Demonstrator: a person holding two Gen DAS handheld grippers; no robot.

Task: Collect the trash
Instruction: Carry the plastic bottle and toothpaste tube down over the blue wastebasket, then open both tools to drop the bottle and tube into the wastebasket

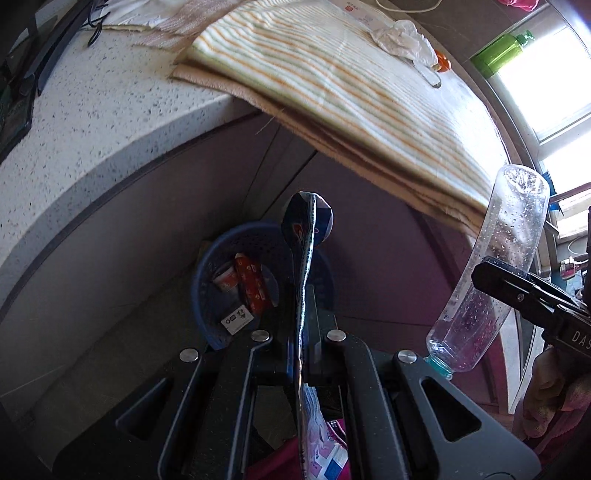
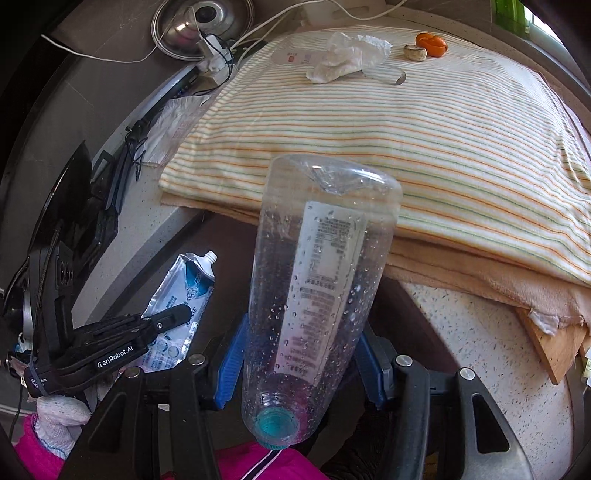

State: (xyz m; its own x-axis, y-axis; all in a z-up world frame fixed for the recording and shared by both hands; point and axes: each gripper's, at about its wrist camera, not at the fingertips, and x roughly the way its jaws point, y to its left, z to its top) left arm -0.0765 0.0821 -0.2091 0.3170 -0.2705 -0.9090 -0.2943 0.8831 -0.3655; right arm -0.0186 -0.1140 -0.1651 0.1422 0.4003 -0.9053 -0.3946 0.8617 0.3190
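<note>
A flattened blue-and-white toothpaste tube (image 1: pixel 308 229) stands edge-on between the fingers of my left gripper (image 1: pixel 306 314), which is shut on it. Below it, a blue basket (image 1: pixel 207 273) on the floor holds red and white wrappers. My right gripper (image 2: pixel 301 369) grips a clear, droplet-covered plastic bottle (image 2: pixel 321 277) between its blue pads (image 2: pixel 231 365), teal cap toward the camera. The bottle (image 1: pixel 495 266) hangs to the right of the basket. In the right wrist view the left gripper (image 2: pixel 173 317) and tube (image 2: pixel 184 284) sit lower left.
A striped towel (image 2: pixel 369 140) overhangs the speckled counter (image 1: pixel 92 147). On it lie crumpled tissue (image 2: pixel 347 55), orange peel (image 2: pixel 432 44) and a small wrapper. Cables and a metal lid (image 2: pixel 199 26) lie at the back. A green bottle (image 1: pixel 498 51) stands by the window.
</note>
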